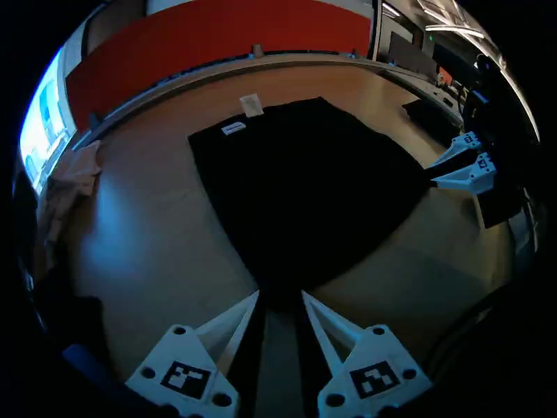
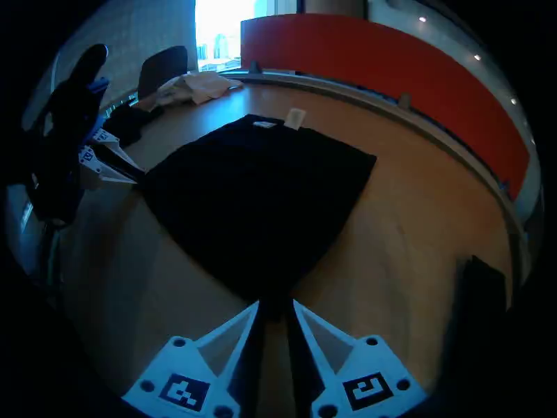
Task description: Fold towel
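Left gripper (image 1: 281,298), right gripper (image 2: 276,305) pinch corners, flat black towel (image 1: 306,188); wooden table (image 1: 153,230).

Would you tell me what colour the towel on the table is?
The towel is black; clearest in right gripper view.

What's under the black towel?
The towel lies spread on a wooden table, whose bare top shows all around it. Anything beneath the cloth is covered and cannot be seen. A white label sits on top near its far edge.

The towel (image 1: 306,188) corner is hidden inside the left claw (image 1: 280,296).
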Demonstrator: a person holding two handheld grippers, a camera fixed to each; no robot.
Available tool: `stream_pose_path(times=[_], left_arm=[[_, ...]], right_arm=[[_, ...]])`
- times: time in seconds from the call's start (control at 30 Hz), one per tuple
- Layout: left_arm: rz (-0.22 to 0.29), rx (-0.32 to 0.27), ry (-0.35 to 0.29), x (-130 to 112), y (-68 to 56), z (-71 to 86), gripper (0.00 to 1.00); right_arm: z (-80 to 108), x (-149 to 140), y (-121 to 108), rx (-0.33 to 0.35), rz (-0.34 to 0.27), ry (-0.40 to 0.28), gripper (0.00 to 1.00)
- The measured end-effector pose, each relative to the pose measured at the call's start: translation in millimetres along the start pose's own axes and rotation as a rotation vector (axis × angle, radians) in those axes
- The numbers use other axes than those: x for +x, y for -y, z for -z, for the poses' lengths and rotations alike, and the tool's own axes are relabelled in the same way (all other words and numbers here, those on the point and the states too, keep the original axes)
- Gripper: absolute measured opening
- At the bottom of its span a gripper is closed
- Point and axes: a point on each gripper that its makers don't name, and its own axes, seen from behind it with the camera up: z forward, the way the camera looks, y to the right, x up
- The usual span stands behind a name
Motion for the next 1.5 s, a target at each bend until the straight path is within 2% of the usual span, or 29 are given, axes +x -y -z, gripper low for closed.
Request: stream_pose_path(times=[0.07,0.2,0.3,0.7,1.1,1.3,1.5], left_arm=[[0.004,0.012,0.004,0,2.5,-0.6,0.13],[-0.001,0.017,0.006,0,2.0,-1.1,0.11],[-0.006,0.015,0.01,0,0.4,-0.3,0.1],[0.037,0.003,0.004,9,-7.1,8.3,0.1],[0.076,0.024,-0.047,41,3.4,38.7,0.1],[0.094,0.026,-0.055,50,0.9,56.5,0.1],[0.119,0.024,-0.059,55,-6.6,77.8,0.1]], right_arm=[[0.0,2,3,0.011,-0.003,-0.002,0.19],[-0.2,7,2,0.001,-0.003,-0.01,0.18],[1.0,11,2,-0.002,-0.013,-0.015,0.16],[18.8,28,-3,0.002,-0.035,-0.049,0.16],[47.6,62,0,0.012,-0.036,-0.116,0.15],[65.2,76,2,0.012,-0.021,-0.134,0.15],[84.7,87,5,0.015,-0.015,-0.145,0.15]])
